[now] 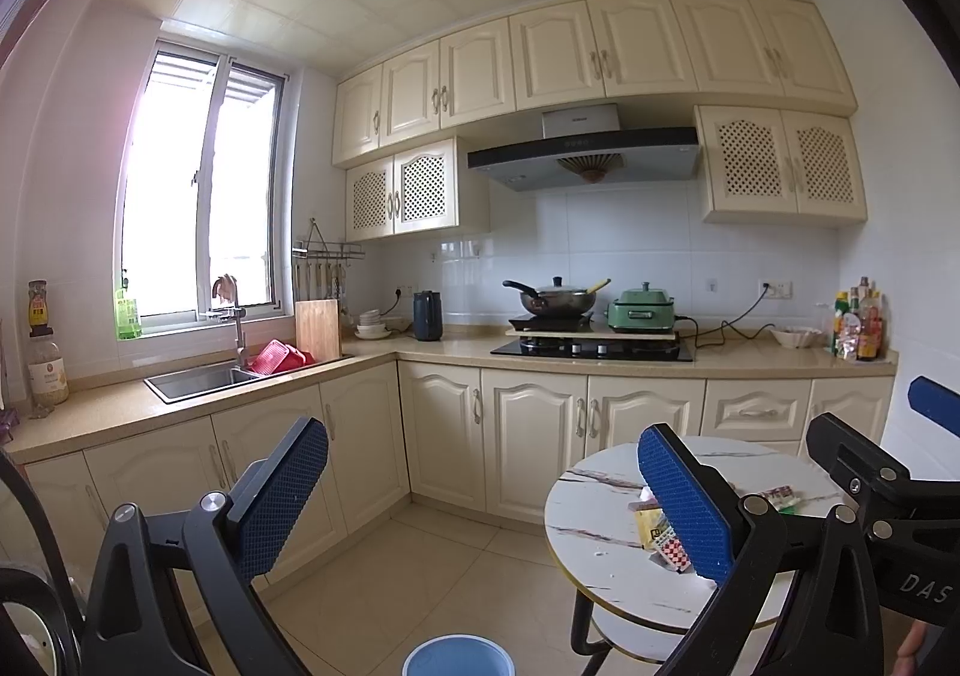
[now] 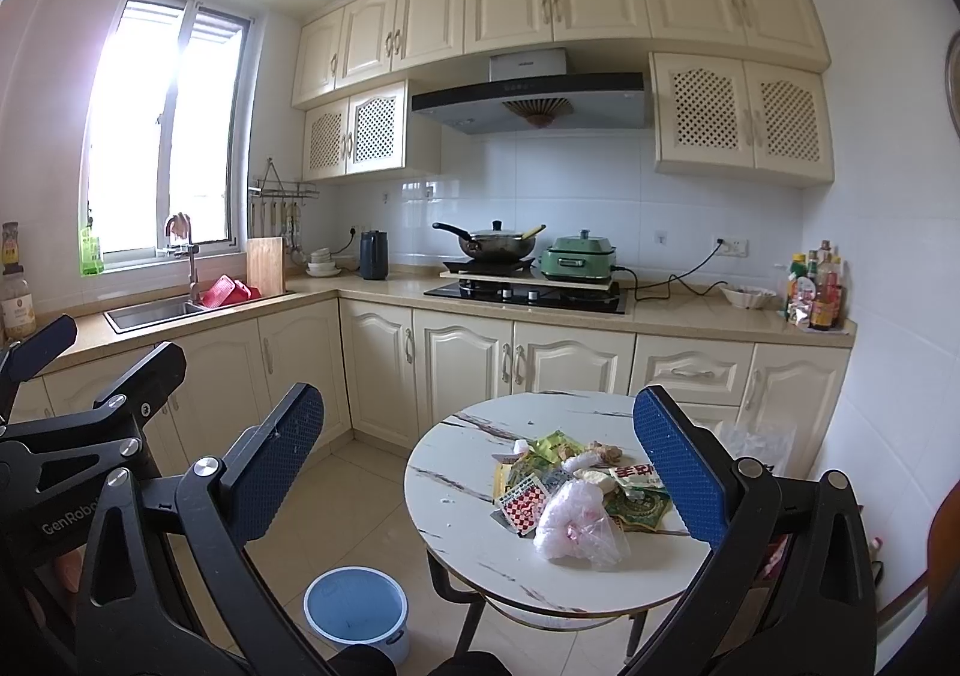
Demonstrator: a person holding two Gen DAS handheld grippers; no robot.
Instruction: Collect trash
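Trash (image 2: pixel 570 490) lay heaped near the middle of the round marble-topped table (image 2: pixel 456 544): flat printed wrappers, a red-checked packet (image 2: pixel 523 507) toward the near-left edge of the heap, and a crumpled clear plastic bag (image 2: pixel 573 526) on the near side. Both claws hung above and short of it, the right claw (image 2: pixel 480 472) spread wide and holding nothing, the left claw (image 1: pixel 480 496) likewise spread and empty, off to the left of the table. The job looked barely begun; a sound start would be to come down on the loose bag first, since it stood proud and would pinch easily, while the flat wrappers would need a pad slid under an edge. The blue bucket (image 2: pixel 355 610) stood on the floor just left of the table, near its leg, with open tiled floor between it and the cabinets, giving a short, clear path for the drop
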